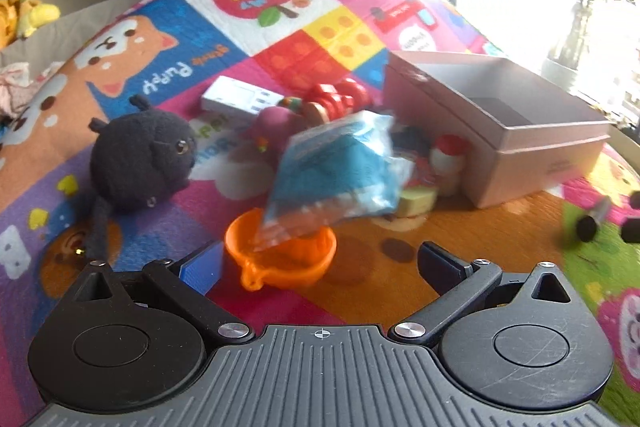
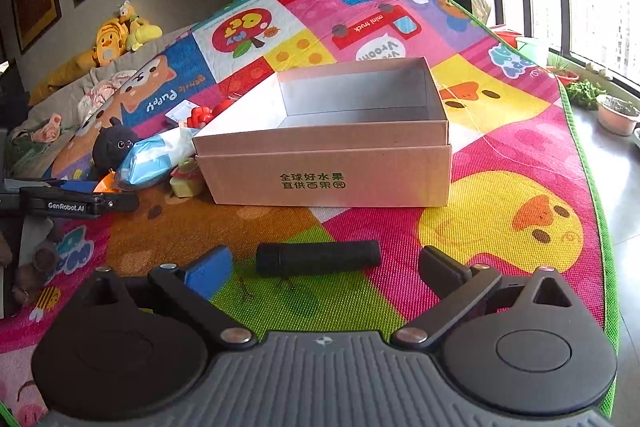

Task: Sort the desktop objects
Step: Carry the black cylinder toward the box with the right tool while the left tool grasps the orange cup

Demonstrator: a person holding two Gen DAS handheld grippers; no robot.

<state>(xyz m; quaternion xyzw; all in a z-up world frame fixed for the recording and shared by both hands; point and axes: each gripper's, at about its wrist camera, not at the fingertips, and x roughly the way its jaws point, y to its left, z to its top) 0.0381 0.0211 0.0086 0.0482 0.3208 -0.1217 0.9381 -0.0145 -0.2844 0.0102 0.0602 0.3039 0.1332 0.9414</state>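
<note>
Both tongs stand released, jaws spread wide and holding nothing. The left tongs [image 1: 320, 263] hover over the patterned play mat [image 1: 248, 27], with an orange bowl [image 1: 280, 259] just ahead between the fingers. A blue-and-white plastic packet [image 1: 336, 167], blurred, sits over the bowl's far rim at 12 o'clock. The black plush toy [image 1: 140, 163] lies at 10 o'clock, a white flat box [image 1: 236, 99] beyond it, and red toy pieces [image 1: 340, 95] and small mixed toys are heaped against the open cardboard box [image 1: 532, 155] at 2 o'clock. In the right wrist view, the right tongs [image 2: 324, 267] face a black cylinder [image 2: 318, 258] lying crosswise on the mat between the spread fingers; whether a pad touches it cannot be told. The cardboard box [image 2: 328, 171] stands at 12 o'clock, well apart from the cylinder, with the toy heap at its 9 o'clock side.
</note>
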